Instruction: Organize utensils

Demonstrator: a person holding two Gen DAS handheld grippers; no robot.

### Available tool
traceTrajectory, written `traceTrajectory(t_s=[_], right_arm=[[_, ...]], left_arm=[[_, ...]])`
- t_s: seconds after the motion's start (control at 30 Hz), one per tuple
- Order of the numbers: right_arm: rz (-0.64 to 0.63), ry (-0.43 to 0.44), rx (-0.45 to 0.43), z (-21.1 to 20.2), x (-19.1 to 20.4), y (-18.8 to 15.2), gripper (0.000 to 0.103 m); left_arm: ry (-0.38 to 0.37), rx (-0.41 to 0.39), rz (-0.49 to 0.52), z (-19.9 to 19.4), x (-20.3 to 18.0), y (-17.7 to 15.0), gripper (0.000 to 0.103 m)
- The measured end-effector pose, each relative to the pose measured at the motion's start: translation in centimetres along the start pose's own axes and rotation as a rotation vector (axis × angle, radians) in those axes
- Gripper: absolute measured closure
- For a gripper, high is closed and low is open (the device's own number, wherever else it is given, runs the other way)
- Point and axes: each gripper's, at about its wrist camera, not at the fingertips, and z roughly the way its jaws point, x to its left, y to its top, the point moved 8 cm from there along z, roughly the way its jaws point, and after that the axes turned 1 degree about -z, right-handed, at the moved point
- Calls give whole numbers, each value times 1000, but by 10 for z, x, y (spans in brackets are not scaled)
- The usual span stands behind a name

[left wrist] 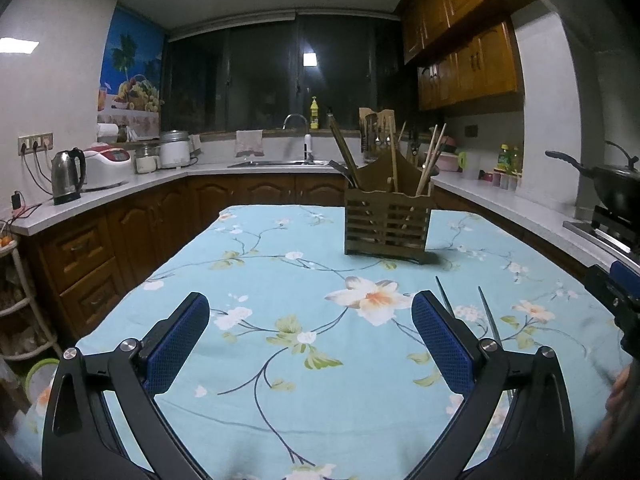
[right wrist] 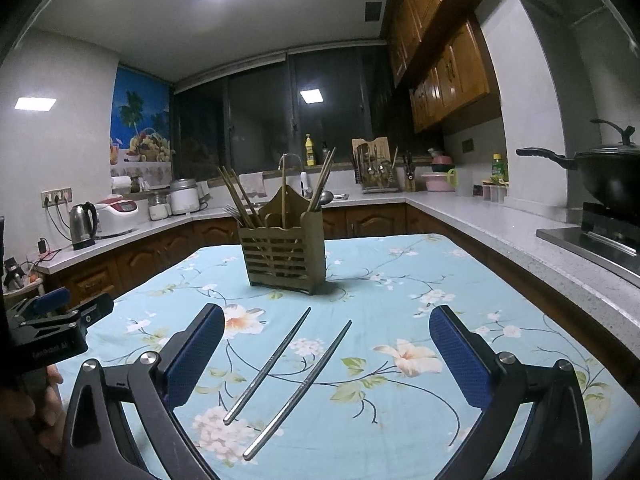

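The worktop is covered with a light blue cloth with flowers, and it fills the lower half of both views. Almost all of it is bare.

The holder, a wooden slatted box, stands upright toward the far edge of the worktop. In the right wrist view it is at about 11 o'clock from the gripper, and in the left wrist view at about 1 o'clock. It already carries several wooden chopsticks, which lean out of the top, and what looks like a fork and a spoon. So I judge that most of the sorting is done.

Two metal chopsticks lie flat on the cloth, well apart from the holder and not yet picked up. They lie side by side, nearly parallel and not touching, with the thin ends pointing to about 1 o'clock, toward the holder. These two seem to be the only utensils left outside it, as far as the pictures show.

The right gripper has its jaws wide apart and holds nothing. The two chopsticks lie between its fingers in the view, so it appears placed to take one of them.

The left gripper is also spread wide and empty, over bare cloth. The chopsticks show just beyond its right finger, at about 2 o'clock.
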Motion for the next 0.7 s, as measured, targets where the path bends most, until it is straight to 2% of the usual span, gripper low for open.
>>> traceTrajectory(t_s=[0.23,0.7], right_arm=[[2,-1,-5,-1,2,2,0],[14,-9,-20,-3,0,4,0]], left_arm=[[-9,6,-2,1,0,0,0],[-3,-33,28,-7,-7,5,0]])
